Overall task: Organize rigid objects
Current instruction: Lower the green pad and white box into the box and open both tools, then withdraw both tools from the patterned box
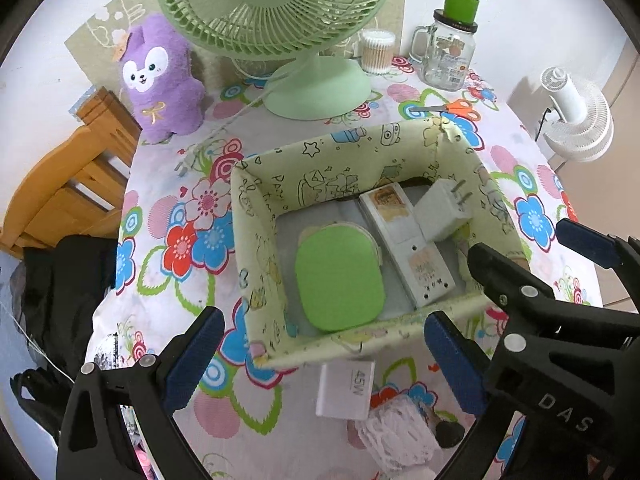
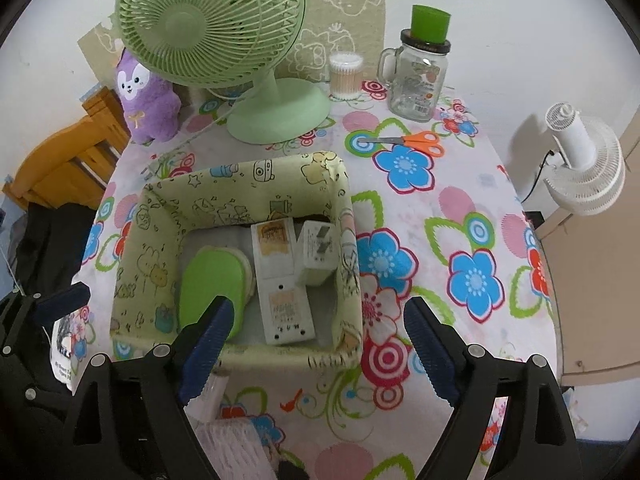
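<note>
table: flowered cloth, work surface.
box: centre, open top, gathers the loose items.
green pad: flat at its left.
white strip: laid alongside.
plug adapter: far right corner, prongs up.
45w charger: near side, outside, likely next.
left gripper: wide, empty, above charger.
right gripper: wide, empty.

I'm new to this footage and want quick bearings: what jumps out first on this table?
The big green fan dominates the back of the flowered table, with a purple plush toy to its left. In the middle sits a pale cartoon-print box holding a bright green pad, a long white device and a white plug adapter. Both tools hover open near its front edge, the left tool above a white charger.
</note>
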`<state>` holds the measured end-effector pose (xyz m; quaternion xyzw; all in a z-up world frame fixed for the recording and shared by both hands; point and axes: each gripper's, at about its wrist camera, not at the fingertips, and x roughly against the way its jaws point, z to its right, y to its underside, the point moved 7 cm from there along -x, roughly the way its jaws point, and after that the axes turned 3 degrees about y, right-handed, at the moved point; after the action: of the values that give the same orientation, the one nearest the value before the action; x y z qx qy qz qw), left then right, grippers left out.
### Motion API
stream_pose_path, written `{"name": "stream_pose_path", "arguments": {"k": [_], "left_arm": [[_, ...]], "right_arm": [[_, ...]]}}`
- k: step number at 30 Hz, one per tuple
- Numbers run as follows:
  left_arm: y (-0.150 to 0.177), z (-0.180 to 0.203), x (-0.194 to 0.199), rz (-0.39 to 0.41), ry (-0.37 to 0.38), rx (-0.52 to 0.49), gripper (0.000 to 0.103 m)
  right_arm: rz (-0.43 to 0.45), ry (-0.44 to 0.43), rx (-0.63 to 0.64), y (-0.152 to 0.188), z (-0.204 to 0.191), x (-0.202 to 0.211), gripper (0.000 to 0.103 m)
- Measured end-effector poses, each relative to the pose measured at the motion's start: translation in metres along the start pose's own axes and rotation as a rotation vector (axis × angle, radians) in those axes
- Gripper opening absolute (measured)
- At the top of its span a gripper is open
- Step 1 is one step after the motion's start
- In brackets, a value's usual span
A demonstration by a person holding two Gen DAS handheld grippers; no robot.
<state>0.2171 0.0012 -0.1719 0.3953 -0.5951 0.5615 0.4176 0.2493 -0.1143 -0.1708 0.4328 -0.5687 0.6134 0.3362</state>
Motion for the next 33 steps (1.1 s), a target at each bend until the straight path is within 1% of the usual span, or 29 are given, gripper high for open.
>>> {"name": "stream_pose_path", "arguments": {"k": [20, 33], "left_arm": [[0.05, -0.005, 0.047, 0.073, 0.0, -0.028, 0.101], [0.085, -0.011, 0.069, 0.102, 0.025, -0.026, 0.101]], "right_arm": [[0.071, 0.018, -0.026, 0.053, -0.004, 0.059, 0.089], [0.111, 0.017, -0.064, 0.093, -0.011, 0.091, 0.089]]}}
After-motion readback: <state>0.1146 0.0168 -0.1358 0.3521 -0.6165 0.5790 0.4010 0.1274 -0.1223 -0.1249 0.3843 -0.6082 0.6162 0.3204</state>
